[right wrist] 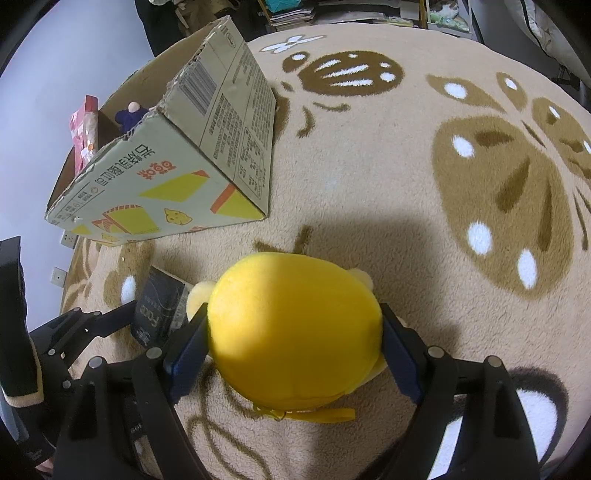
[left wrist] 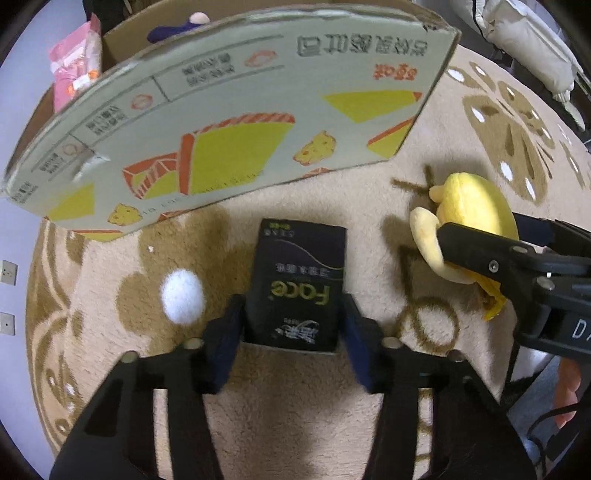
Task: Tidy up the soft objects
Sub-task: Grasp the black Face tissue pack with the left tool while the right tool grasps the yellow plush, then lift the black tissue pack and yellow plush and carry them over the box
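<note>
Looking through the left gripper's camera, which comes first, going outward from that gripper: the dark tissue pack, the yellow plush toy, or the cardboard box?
1. Dark tissue pack: right between the left gripper fingers, on the rug.
2. Yellow plush toy: off to the right, with the right gripper around it.
3. Cardboard box: farthest, ahead and to the left.

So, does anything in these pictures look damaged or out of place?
Yes. The printed cardboard box on the beige patterned rug has a ragged, torn top edge. A pink plastic packet and a dark blue soft toy are already inside. Nothing looks spilled.
</note>
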`<move>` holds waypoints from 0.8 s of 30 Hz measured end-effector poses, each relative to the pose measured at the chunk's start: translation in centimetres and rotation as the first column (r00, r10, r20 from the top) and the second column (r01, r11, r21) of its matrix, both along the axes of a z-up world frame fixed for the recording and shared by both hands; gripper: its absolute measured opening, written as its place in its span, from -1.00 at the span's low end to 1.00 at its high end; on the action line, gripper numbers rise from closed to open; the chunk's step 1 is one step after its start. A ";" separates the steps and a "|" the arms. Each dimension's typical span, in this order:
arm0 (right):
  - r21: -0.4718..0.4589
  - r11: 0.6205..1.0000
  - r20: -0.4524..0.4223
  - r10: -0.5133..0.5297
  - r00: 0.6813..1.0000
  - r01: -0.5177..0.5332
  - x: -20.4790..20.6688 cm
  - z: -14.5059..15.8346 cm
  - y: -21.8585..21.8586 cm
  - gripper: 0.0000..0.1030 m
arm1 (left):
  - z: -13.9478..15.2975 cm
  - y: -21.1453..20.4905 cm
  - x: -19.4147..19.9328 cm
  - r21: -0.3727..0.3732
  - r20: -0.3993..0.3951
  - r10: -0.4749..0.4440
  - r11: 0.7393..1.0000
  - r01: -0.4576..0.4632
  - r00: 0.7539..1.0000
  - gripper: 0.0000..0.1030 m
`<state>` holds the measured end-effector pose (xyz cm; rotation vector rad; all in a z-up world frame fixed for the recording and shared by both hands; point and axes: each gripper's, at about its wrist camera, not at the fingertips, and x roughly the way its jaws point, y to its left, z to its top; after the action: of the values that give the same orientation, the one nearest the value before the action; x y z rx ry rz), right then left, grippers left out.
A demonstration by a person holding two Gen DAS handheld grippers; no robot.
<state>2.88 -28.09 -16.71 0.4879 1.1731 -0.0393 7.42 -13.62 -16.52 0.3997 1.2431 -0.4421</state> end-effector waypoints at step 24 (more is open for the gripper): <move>-0.070 0.998 0.145 0.019 0.989 -0.009 -1.3 4.1 1.6 0.64 | 5.6 4.8 -0.1 -0.096 0.137 0.118 0.990 -0.106 0.983 -0.12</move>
<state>1.55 -26.51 -12.59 0.4145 1.0289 -0.0312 7.33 -8.85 -10.93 0.2796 1.0973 -0.3643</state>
